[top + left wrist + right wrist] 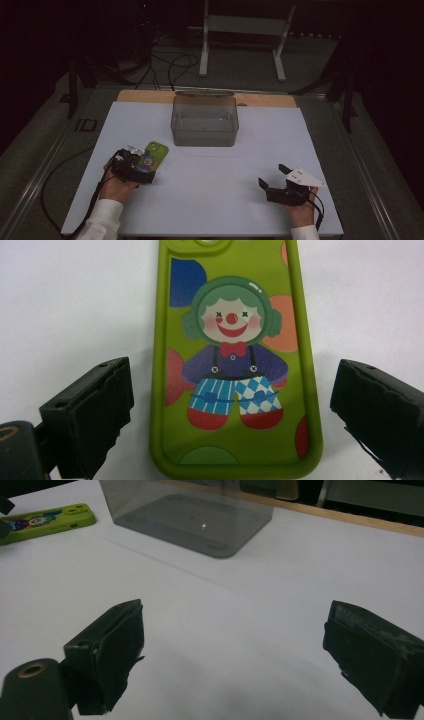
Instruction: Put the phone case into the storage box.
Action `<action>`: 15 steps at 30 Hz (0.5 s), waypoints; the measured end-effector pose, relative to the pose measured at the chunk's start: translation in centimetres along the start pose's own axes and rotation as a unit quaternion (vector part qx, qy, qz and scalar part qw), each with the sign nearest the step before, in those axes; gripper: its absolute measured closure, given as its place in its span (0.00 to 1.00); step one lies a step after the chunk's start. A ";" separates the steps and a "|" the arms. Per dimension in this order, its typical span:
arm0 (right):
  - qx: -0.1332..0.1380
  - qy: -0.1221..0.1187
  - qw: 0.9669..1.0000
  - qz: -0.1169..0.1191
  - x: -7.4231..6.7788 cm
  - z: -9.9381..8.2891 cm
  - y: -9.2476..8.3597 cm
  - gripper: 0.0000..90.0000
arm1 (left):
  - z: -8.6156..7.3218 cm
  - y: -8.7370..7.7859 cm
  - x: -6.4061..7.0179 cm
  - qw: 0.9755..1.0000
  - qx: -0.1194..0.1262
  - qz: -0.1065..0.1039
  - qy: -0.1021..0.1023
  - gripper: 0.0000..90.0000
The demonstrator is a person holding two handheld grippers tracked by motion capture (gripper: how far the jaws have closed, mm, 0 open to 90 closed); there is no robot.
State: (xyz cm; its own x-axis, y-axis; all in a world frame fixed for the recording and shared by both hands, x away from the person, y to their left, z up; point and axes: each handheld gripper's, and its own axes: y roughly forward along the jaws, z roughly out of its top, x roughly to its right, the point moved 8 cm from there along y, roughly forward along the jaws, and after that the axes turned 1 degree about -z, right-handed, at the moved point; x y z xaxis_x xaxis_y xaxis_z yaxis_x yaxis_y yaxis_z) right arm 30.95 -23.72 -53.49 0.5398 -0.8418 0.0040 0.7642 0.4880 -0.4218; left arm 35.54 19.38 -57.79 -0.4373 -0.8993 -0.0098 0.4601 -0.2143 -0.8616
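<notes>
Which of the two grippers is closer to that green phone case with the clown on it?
The left gripper: its open jaws stand either side of the green clown phone case, not touching it. The right gripper sits far off across the white table.

On the white bench [210,180], a green phone case [155,153] lies flat at the left, and the left tool [134,165] sits over its near end; whether the jaws touch the case cannot be told from here. The right tool [272,181] rests low at the right, well apart from the case, jaws spread with nothing between them. A clear, smoky plastic box [204,121] stands open-topped near the far edge, between both tools.
</notes>
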 end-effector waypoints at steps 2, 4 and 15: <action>-0.001 0.001 1.000 0.000 0.0 0.0 0.0 0.11 | 0.0 0.1 0.0 1.000 -0.003 -0.002 -0.001 0.06; -0.001 0.001 1.000 0.000 0.0 0.0 0.0 0.11 | -0.1 0.2 0.0 1.000 -0.006 -0.003 -0.004 0.07; -0.003 0.002 1.000 0.000 0.0 -0.1 0.1 0.11 | -0.3 0.7 -0.1 1.000 -0.025 -0.012 -0.011 0.14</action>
State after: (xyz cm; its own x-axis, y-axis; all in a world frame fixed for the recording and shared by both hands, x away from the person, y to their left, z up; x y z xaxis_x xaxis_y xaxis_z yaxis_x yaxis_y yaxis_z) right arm 31.02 -23.65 -53.61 0.5382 -0.8428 0.0003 0.7619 0.4864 -0.4277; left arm 35.72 19.38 -58.56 -0.4303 -0.9024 0.0219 0.4098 -0.2170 -0.8860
